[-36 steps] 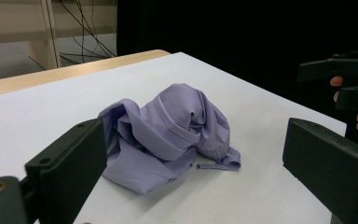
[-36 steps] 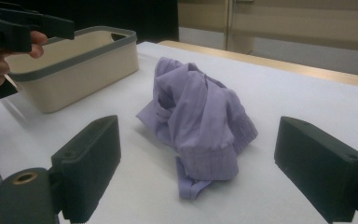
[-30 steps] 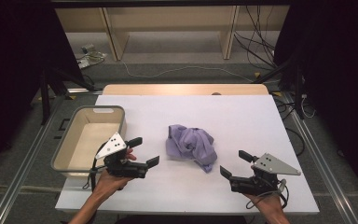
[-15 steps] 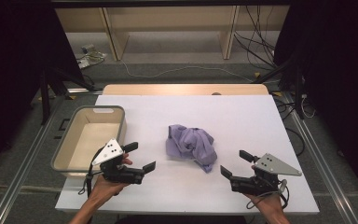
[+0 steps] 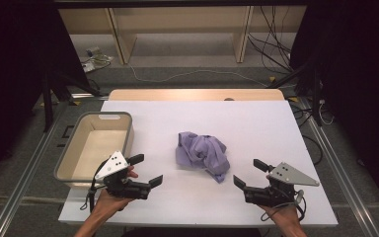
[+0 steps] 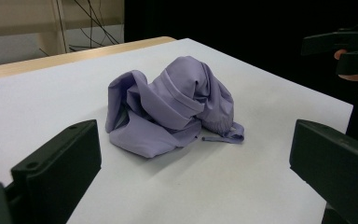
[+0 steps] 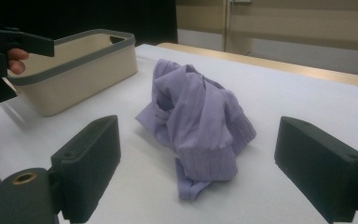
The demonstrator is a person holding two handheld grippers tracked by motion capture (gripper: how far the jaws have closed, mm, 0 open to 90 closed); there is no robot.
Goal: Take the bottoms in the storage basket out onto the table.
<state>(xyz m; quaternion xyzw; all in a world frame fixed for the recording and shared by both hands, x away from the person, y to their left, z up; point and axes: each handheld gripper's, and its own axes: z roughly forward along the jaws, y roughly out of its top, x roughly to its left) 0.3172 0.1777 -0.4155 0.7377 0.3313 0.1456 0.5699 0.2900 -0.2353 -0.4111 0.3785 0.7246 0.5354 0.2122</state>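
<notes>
A crumpled lilac garment point(image 5: 202, 153) lies in a heap near the middle of the white table point(image 5: 256, 123). My left gripper point(image 5: 146, 170) hovers at the front left, open, its jaws pointing right toward the cloth with nothing between them. My right gripper point(image 5: 251, 174) is at the front right, also open and empty, aimed left at the cloth. The left gripper view has the garment point(image 6: 172, 105) a short way ahead of the wide-apart jaws, with the other hand's gripper point(image 6: 342, 46) at the right edge. The right gripper view has the garment point(image 7: 200, 116) close in front.
A beige bin with a grey rim point(image 5: 128, 129) stands on the table's left side, just behind my left hand; it looks empty. The bin point(image 7: 81, 74) also sits left of the cloth in the right gripper view. Shelving and cables lie beyond the far edge.
My left gripper has drawn back toward the front edge and slightly left, away from the garment. The right gripper and the cloth have stayed put.
</notes>
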